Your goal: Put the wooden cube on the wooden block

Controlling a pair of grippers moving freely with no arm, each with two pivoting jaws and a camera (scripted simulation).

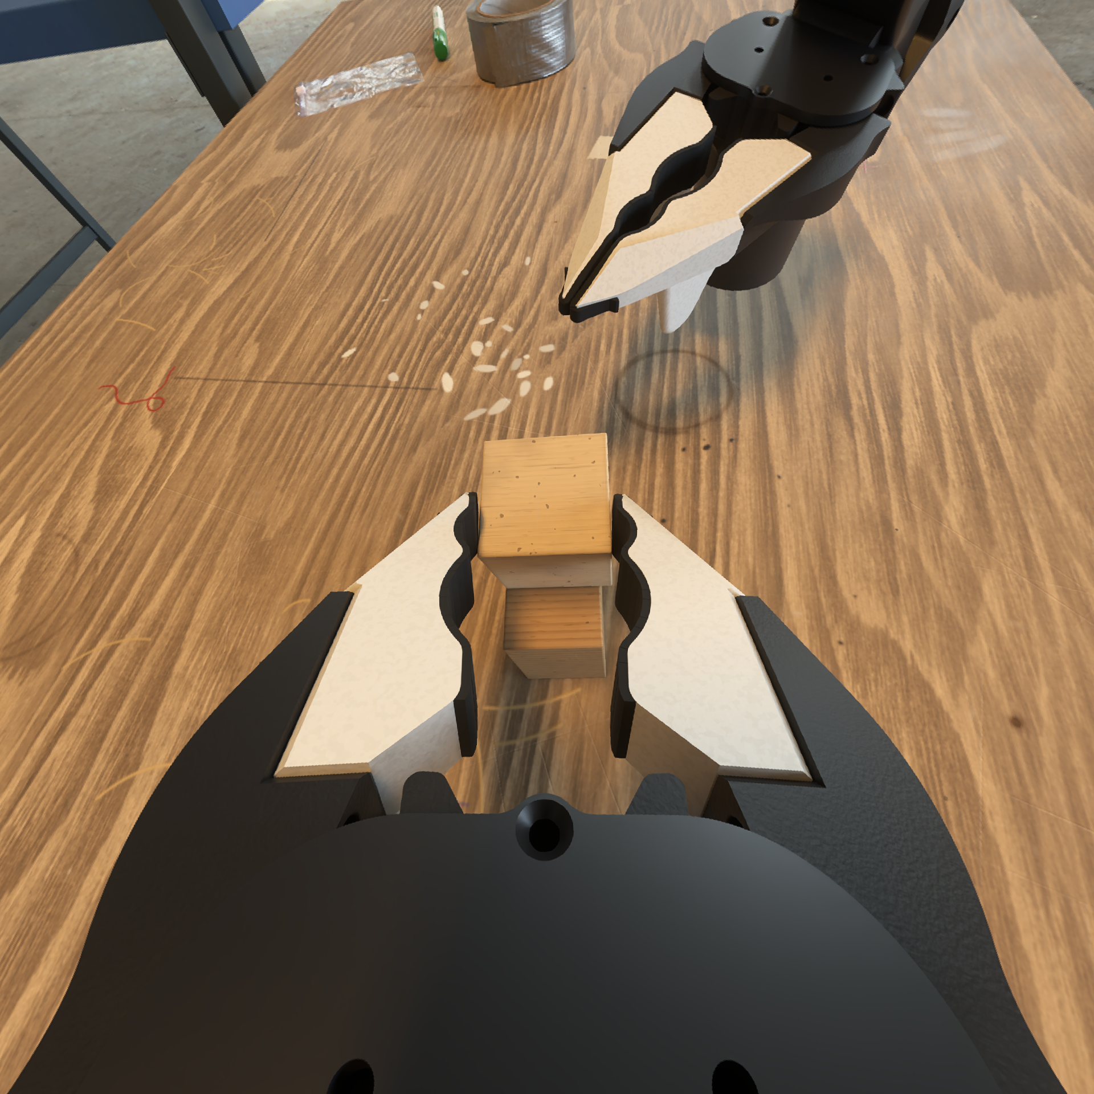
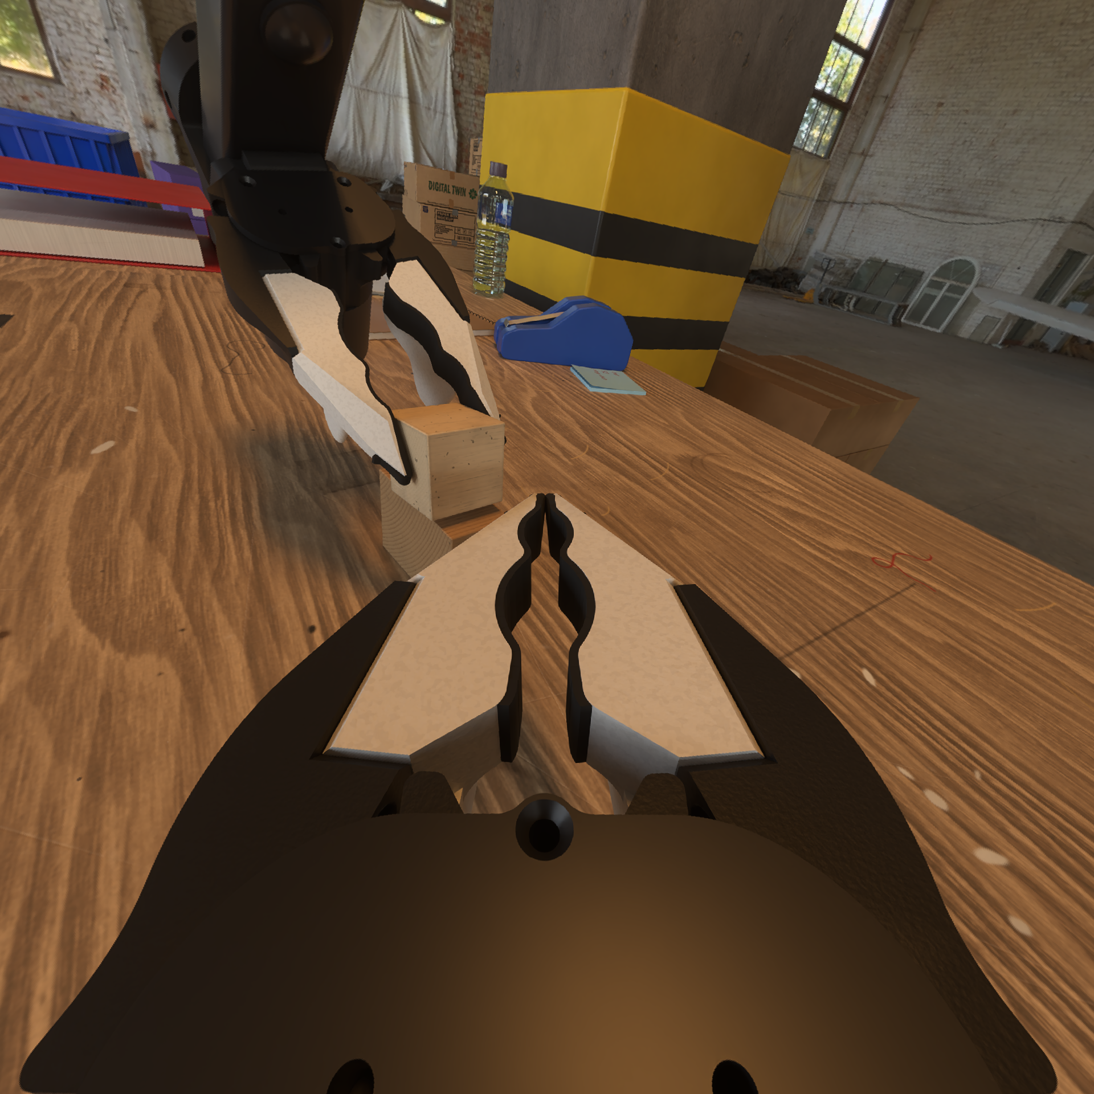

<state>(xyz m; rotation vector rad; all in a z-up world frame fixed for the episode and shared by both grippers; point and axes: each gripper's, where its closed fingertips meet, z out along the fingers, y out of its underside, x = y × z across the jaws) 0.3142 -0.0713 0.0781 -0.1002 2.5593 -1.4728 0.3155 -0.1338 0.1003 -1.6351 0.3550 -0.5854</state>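
**Cube in the claw, block right beneath it**

We have the pale, speckled wooden cube [image 1: 544, 503] pinched between the fingers of the left gripper [image 1: 544, 521], the two tips pressing flat on its opposite side faces. Directly below the cube stands the darker, fine-grained wooden block [image 1: 559, 630], and from the right wrist view the cube [image 2: 456, 462] looks to sit on or just above the block [image 2: 414, 533], overhanging it on one side; we cannot tell whether the two touch. The right gripper [image 2: 546, 503] sits just beside the block with its fingers drawn together and holding nothing.

We judge the cube stiff, light and solid, nothing fragile about it. Its faces look smooth, so a flat squeeze on two parallel sides, as we have it now, seems the sound hold; a corner grip would likely let it twist. The block's top looks narrow, so centring matters, or the cube may tip off.

The brown, strongly grained wooden table [image 1: 237, 533] carries white flecks [image 1: 491, 367] and a dark ring mark [image 1: 672, 388] beyond the block. Farther past the block lie a grey tape roll [image 1: 521, 38], a green-capped marker [image 1: 439, 35] and a clear plastic wrapper [image 1: 358, 83]. Behind the block in the right wrist view we spot a blue tape dispenser [image 2: 562, 334], a plastic bottle [image 2: 492, 231] and a yellow-and-black pillar [image 2: 639, 237] in a brick hall.
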